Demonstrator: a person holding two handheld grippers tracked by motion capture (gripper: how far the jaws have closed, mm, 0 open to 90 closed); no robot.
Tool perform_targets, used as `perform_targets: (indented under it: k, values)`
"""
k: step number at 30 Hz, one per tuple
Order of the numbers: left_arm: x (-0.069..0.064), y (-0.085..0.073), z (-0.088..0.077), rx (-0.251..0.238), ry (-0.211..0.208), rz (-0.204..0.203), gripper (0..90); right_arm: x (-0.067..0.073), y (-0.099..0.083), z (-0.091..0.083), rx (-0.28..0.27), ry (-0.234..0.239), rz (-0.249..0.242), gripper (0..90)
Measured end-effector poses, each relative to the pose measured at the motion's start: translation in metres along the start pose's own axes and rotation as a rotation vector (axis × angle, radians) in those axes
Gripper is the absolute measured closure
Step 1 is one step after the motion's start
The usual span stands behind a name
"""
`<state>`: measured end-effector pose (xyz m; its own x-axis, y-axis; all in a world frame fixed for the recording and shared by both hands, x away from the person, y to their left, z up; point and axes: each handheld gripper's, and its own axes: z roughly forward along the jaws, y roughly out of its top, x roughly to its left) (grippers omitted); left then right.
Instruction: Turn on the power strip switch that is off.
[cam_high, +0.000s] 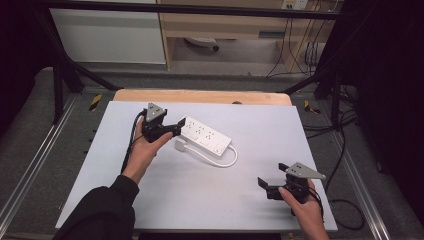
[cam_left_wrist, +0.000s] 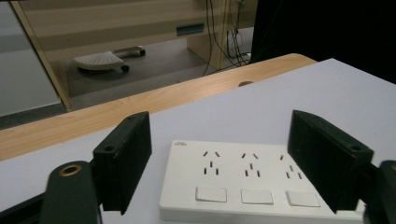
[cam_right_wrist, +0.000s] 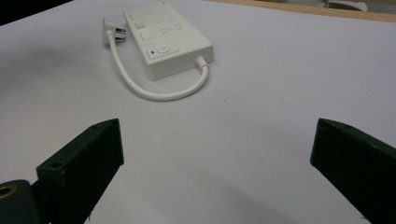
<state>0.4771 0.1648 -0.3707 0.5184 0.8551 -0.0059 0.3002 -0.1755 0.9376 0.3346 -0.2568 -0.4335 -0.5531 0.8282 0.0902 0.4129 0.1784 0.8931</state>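
Flat white plastic power strip (cam_high: 206, 135) with three socket sets and three square switches, lying slantwise near the middle of the pale grey bench top (cam_high: 200, 200). Short white cable (cam_high: 226, 161) looping from its right end and back round to a white plug (cam_high: 180, 145) resting just beside its near long edge. Left tool (cam_high: 176, 128) at the strip's left end, jaws apart and straddling that end without pressing on it, as seen in the left gripper view (cam_left_wrist: 219, 163). Right tool (cam_high: 272, 180) near the bench's front right corner, well apart from the strip, jaws wide apart over bare surface (cam_right_wrist: 212, 163). Nothing lying between the right tool and the strip. Beyond the far edge: a light wooden strip (cam_high: 200, 96), grey carpet, a pale wooden cabinet (cam_high: 220, 30), dark cables (cam_high: 300, 50) hanging behind. Black frame bars (cam_high: 60, 75) on both sides.
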Motion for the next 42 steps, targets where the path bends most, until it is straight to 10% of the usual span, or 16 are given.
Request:
perform_targets:
  k: [14, 31, 42]
  values:
    - [-0.005, -0.008, 0.015, 0.046, -0.014, 0.02, 35.7, 0.0, 0.0, 0.0, 0.002, 0.001, 0.001, 3.1]
    - [-0.017, -0.018, 0.029, 0.106, -0.069, 0.008, 72.4, -0.001, 0.0, 0.0, 0.005, 0.004, 0.001, 3.1]
    - [-0.025, -0.023, 0.036, 0.126, -0.099, 0.017, 77.3, -0.001, 0.0, 0.0, 0.003, 0.006, -0.001, 3.1]
